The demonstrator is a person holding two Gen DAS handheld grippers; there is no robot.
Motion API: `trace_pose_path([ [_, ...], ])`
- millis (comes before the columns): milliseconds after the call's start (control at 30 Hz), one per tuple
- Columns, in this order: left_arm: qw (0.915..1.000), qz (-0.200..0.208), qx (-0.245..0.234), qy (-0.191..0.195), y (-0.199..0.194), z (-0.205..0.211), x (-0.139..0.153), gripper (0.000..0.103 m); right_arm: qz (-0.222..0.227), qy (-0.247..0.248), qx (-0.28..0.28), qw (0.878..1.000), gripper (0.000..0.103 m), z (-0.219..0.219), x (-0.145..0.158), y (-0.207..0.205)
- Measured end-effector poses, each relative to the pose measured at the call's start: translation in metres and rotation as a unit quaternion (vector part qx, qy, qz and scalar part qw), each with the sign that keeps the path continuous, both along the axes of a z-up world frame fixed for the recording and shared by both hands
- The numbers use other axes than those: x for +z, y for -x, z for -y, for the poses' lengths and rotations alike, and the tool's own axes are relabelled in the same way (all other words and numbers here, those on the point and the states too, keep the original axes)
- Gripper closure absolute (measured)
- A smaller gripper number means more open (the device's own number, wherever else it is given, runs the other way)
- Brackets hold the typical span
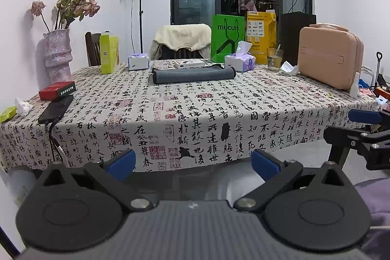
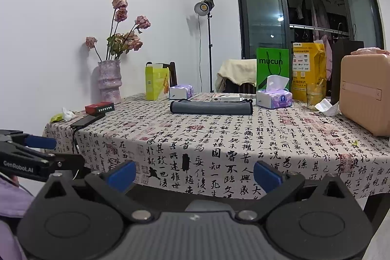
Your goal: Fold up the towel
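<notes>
A dark grey towel (image 1: pixel 192 74) lies folded in a flat strip at the far middle of the table; it also shows in the right wrist view (image 2: pixel 211 107). My left gripper (image 1: pixel 193 163) is open and empty, held in front of the table's near edge, far from the towel. My right gripper (image 2: pixel 195 177) is open and empty too, also before the near edge. Each gripper shows at the side of the other's view: the right gripper (image 1: pixel 365 128) and the left gripper (image 2: pixel 36 148).
The table wears a calligraphy-print cloth (image 1: pixel 195 118). On it stand a vase with dried roses (image 1: pixel 57 55), a red box (image 1: pixel 57 90), a phone with cable (image 1: pixel 56 109), tissue packs (image 1: pixel 240 62), a glass (image 1: pixel 275 59), a pink case (image 1: pixel 329 57) and bags (image 1: pixel 228 35).
</notes>
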State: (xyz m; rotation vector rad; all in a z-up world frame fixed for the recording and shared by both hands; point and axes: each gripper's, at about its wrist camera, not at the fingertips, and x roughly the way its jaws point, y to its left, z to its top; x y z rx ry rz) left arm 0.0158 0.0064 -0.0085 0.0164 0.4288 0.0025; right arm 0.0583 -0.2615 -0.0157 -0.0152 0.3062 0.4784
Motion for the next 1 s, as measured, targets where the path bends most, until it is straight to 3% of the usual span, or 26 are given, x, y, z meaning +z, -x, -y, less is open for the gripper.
trace_pose_path([
  [1000, 0.9998, 0.015, -0.009, -0.007, 0.0033, 0.0044, 0.0004, 0.000, 0.014, 0.008, -0.006, 1.000, 0.000, -0.0014, 0.0020, 0.0023],
])
